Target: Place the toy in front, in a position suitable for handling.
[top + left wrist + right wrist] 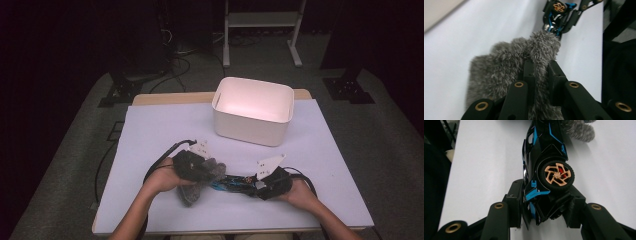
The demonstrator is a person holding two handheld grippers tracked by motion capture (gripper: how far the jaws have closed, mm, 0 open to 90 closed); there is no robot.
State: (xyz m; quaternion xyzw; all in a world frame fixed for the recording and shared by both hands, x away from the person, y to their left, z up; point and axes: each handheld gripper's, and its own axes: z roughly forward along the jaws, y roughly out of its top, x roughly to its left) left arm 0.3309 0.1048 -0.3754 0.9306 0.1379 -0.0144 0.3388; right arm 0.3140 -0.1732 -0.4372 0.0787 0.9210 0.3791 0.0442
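I am watching from the high view: both hands are working near the front edge of the white mat (pixel 160 127), well short of the white tub (pixel 252 111) standing at the far side. The left gripper (pixel 200 172) is clamping a grey fluffy cloth (pixel 192 190); in the left gripper view its jaws are pressing tight into the pile (pixel 509 62), the fabric bunching up between and around the pads and spilling out to the left of them and back toward the hand. Just beyond the tips of that gripper the cloth is touching the toy car (pixel 560 17), which is sitting straight ahead of the tool. The right gripper (pixel 257 185) is gripping that same toy car (pixel 235 182) by one end; in the right gripper view the black and blue body (pixel 544 152) is standing wedged between the two jaws, one pad against each side, with a copper-spoked wheel (pixel 556 175) facing the camera just above the right pad. The car is stretching away from this tool along the mat, and its far end is meeting the grey cloth (pixel 579 130) there. Seen from above, the two grippers are pointing toward each other, with the car and cloth bridging the gap between them. Each gripper's cable is trailing back past the wrist.
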